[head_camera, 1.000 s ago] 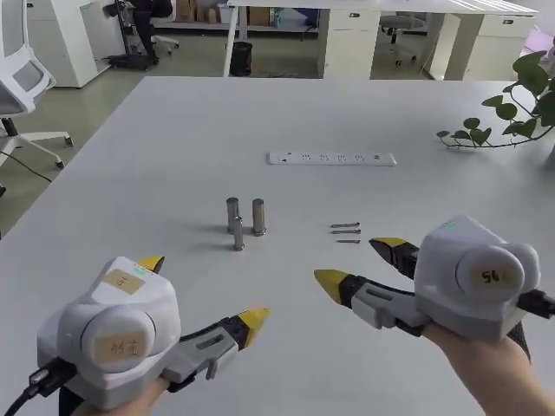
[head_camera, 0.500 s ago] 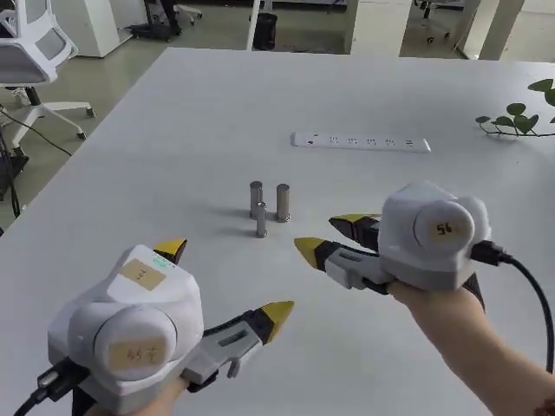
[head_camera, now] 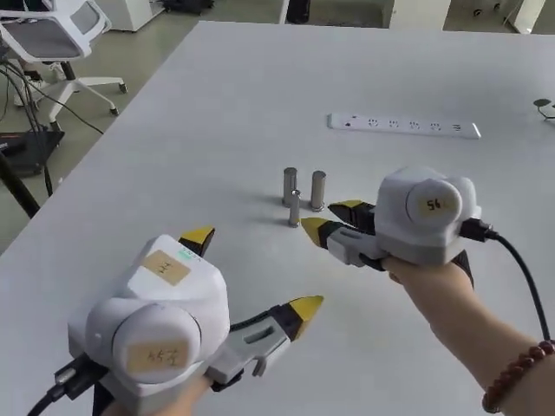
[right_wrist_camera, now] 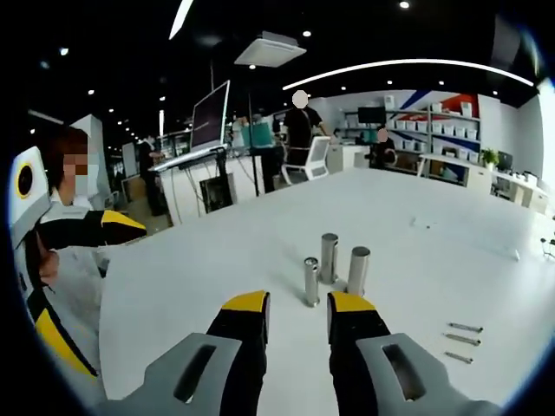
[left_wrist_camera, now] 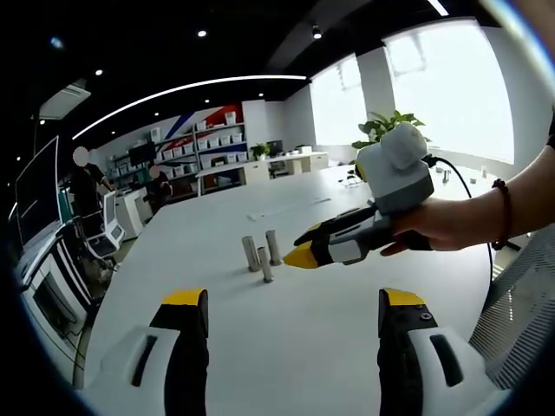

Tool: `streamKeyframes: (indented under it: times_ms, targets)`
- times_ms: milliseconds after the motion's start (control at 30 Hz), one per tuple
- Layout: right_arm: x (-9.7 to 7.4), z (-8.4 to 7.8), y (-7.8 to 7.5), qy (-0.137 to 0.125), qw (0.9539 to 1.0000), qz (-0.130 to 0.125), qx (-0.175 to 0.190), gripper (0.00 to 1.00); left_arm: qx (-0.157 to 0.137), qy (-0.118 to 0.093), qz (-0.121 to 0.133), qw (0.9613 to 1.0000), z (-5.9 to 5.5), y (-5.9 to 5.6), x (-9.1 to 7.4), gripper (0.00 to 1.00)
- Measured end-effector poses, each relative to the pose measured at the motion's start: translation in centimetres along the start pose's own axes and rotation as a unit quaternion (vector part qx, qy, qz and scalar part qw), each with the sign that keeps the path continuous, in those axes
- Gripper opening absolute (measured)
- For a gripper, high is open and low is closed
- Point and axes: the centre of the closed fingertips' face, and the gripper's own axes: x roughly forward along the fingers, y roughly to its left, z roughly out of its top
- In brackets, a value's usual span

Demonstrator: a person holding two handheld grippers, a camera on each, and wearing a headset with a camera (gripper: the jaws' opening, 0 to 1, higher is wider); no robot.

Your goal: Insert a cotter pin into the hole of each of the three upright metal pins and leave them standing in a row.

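Three short upright metal pins stand bunched in a tight triangle on the white table, not in a row. My right gripper hovers just right of them, open with a narrow gap and nothing between its jaws. In the right gripper view the pins stand just beyond my right gripper, and three thin cotter pins lie flat to their right. My left gripper hangs wide open and empty near the front edge. The left gripper view shows the pins ahead of the left gripper, with the right gripper beside them.
A white power strip lies across the far part of the table. A black cable trails from the right gripper. An office chair stands off the table's left side. People sit and stand at desks in the background.
My right gripper has moved left, close to the metal pins, and its jaws have narrowed. It now covers the cotter pins in the head view. The head camera has shifted.
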Motion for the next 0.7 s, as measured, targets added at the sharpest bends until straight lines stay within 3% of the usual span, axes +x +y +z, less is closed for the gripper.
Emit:
streamKeyframes:
  times_ms: [367,700]
  targets:
    - [3.3,-0.3,-0.2,-0.001,0.9999,0.011,0.005,0.17,-0.006,0.003,-0.011,0.9999,0.0,0.2,0.4,0.79]
    - [4.6,-0.7,-0.1,0.005,0.9999,0.013,0.005,0.14,-0.012,0.011,-0.016,0.9997,-0.4,0.1,0.4,0.79]
